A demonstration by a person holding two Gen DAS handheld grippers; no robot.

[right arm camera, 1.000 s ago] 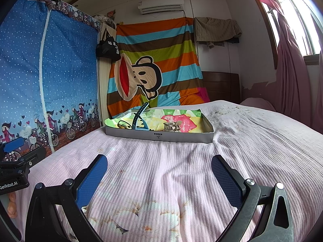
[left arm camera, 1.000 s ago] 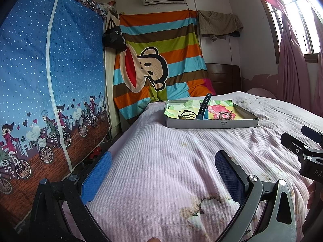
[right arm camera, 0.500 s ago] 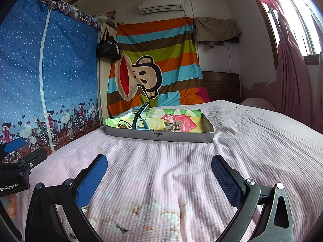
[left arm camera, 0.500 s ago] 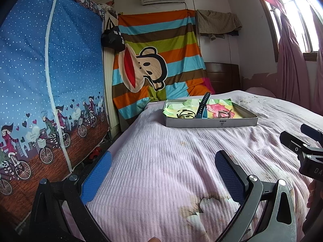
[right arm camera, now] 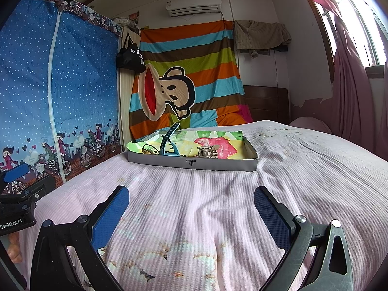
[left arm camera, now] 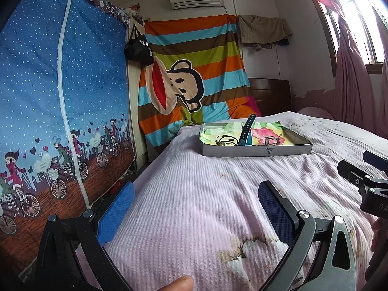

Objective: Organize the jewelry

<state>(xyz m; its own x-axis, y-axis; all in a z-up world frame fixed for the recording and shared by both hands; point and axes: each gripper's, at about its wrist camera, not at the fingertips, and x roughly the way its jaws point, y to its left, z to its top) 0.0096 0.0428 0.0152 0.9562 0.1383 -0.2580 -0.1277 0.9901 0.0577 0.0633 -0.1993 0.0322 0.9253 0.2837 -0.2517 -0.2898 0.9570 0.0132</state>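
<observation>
A shallow grey box (right arm camera: 218,164) (left arm camera: 257,149) lined with bright paper sits far ahead on the pink bed. Inside it a dark blue watch band (right arm camera: 167,138) (left arm camera: 247,131) stands up on end. Beside the band lies a dark ring-shaped piece (right arm camera: 148,149) (left arm camera: 225,141), and a brown metal clip-like piece (right arm camera: 207,150) (left arm camera: 272,140) rests on the pink patch. My left gripper (left arm camera: 196,206) is open over the near bedspread with nothing between its pads. My right gripper (right arm camera: 191,208) is also open, well short of the box.
The bed's left edge (left arm camera: 155,169) drops off toward a blue printed wardrobe cover (left arm camera: 60,109). A striped monkey cloth (right arm camera: 184,84) hangs on the wall behind the box. A pink curtain (right arm camera: 351,97) and a window are on the right. A fingertip (left arm camera: 179,283) shows at the bottom.
Both views have shifted only slightly; the left gripper has drifted a little, so the box sits a touch differently in its view. Both grippers stay open.
</observation>
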